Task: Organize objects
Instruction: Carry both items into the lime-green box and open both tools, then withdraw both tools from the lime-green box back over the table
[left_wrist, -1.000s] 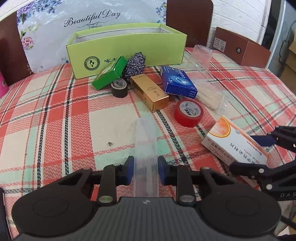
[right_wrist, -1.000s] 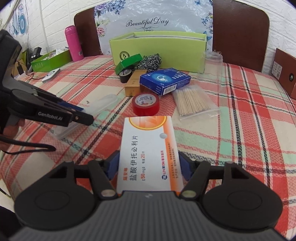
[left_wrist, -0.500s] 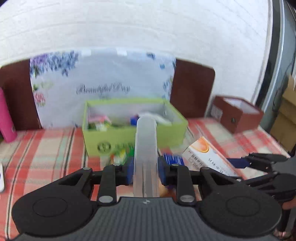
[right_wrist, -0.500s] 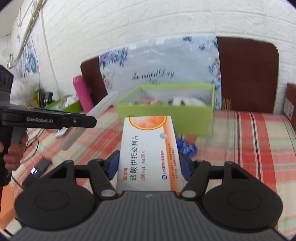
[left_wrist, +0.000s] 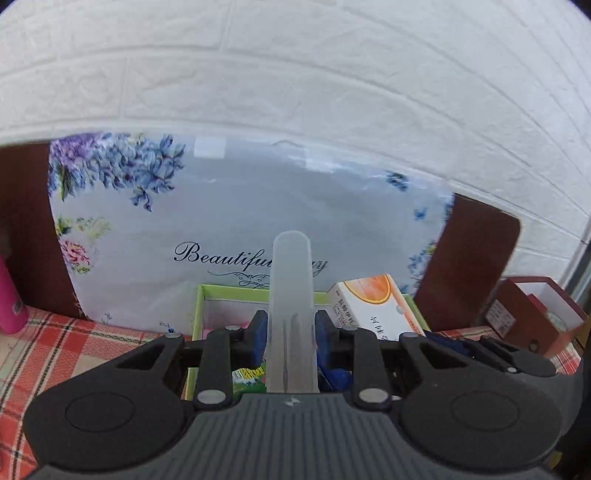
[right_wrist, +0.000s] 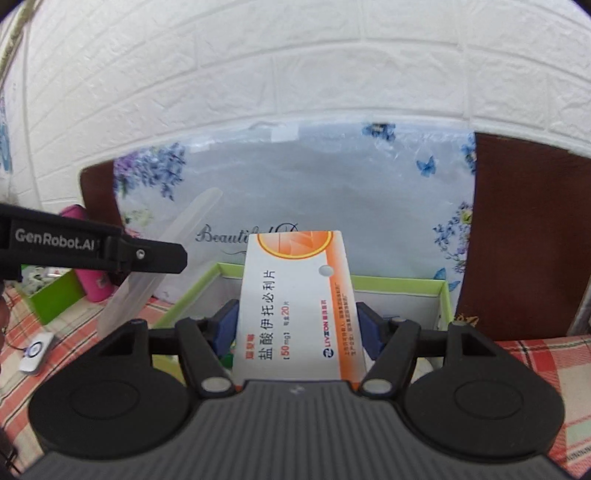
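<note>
Both loads are up over the green box (left_wrist: 416, 308) now: left gripper (left_wrist: 290, 341) clamps a clear plastic case (left_wrist: 291, 295), right gripper (right_wrist: 297, 326) clamps a medicine box (right_wrist: 295, 306). Next is probably lowering and letting go inside.

Pink bottle (left_wrist: 9, 299), brown box (left_wrist: 532, 317)

My left gripper (left_wrist: 290, 341) is matte black plastic with a ribbed grey housing along the 6 o'clock edge, a round disc set into each flank at 7 and 5 o'clock, silver rivets on the angled linkage bars, and blue pads (left_wrist: 258, 339) lining its fingers. My right gripper (right_wrist: 297, 332) is built the same way, with blue pads (right_wrist: 225, 328), bright rivet heads and a small white logo on the ribbed housing. At 9 o'clock in the right wrist view, the left unit's black side bar carries white "GenRobot.AI" lettering and a small screw.
</note>
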